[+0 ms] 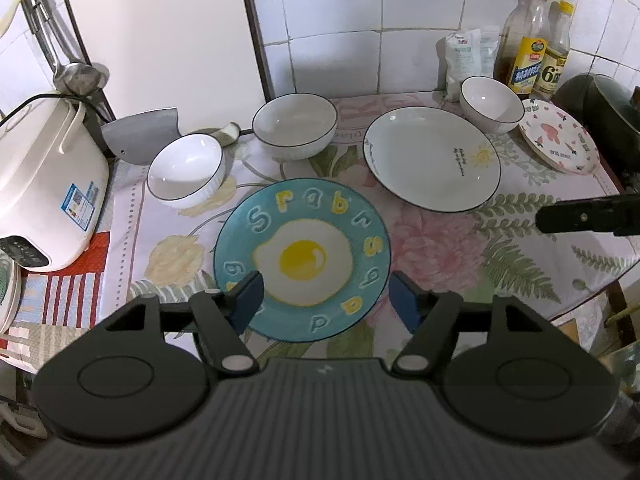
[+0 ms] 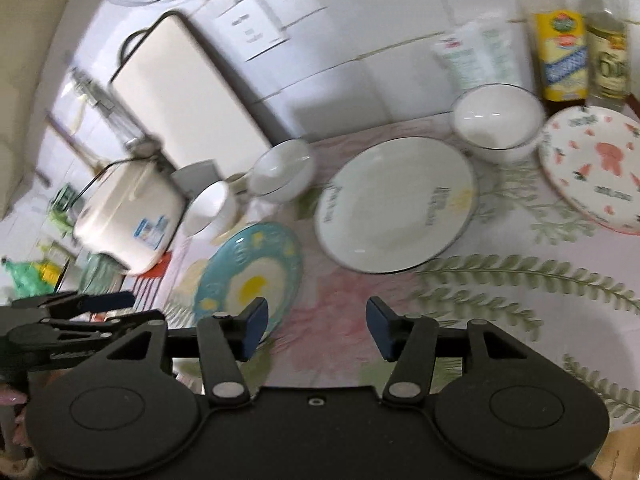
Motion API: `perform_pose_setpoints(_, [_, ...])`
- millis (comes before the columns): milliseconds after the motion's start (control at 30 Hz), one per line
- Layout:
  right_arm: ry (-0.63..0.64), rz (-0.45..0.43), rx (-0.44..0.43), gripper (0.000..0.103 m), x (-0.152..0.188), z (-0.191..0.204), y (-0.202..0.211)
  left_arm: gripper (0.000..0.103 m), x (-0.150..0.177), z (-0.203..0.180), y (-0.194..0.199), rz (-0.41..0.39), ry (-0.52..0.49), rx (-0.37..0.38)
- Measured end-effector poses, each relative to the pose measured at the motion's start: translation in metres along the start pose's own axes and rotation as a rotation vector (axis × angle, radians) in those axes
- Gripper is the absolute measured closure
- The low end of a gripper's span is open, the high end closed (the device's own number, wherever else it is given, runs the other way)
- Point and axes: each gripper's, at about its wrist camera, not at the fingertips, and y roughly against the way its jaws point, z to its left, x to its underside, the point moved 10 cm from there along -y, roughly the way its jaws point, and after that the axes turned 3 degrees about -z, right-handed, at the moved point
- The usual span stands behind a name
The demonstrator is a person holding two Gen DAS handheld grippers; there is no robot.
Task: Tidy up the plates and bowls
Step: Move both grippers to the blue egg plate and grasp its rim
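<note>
A blue fried-egg plate (image 1: 302, 258) lies on the floral tablecloth, and my open left gripper (image 1: 326, 300) hovers over its near rim, empty. Behind it stand a ribbed white bowl (image 1: 186, 170), a larger white bowl (image 1: 295, 125), a big white plate (image 1: 432, 158), a small white bowl (image 1: 491, 102) and a pink patterned plate (image 1: 558, 136). My right gripper (image 2: 318, 328) is open and empty above the cloth, right of the blue plate (image 2: 250, 276). The white plate (image 2: 396, 204), small bowl (image 2: 496, 120) and pink plate (image 2: 596, 168) show ahead of it.
A rice cooker (image 1: 44, 184) stands at the left, a cleaver (image 1: 140, 134) behind the bowls. Oil bottles (image 1: 528, 44) and a white packet (image 1: 468, 60) line the tiled wall. A dark wok (image 1: 604, 108) sits at the far right. The table edge runs at the right.
</note>
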Motion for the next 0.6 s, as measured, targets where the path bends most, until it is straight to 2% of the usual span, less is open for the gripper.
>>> perform_pose_setpoints(200, [0.069, 0.037, -0.029, 0.043, 0.013, 0.033, -0.021, 0.03, 0.02, 0.021, -0.008, -0.001, 0.008, 0.011])
perform_pose_setpoints(300, [0.094, 0.05, -0.047, 0.043, 0.02, 0.045, -0.033, 0.027, 0.032, 0.035, -0.017, 0.01, 0.019, -0.014])
perform_pose_setpoints(433, [0.192, 0.012, -0.063, 0.042, 0.027, 0.062, -0.05, 0.022, 0.046, 0.051, -0.028, 0.014, 0.022, -0.059])
perform_pose_setpoints(600, [0.227, 0.003, -0.077, 0.042, 0.033, 0.067, -0.079, 0.018, 0.06, 0.07, -0.046, 0.003, 0.072, -0.051])
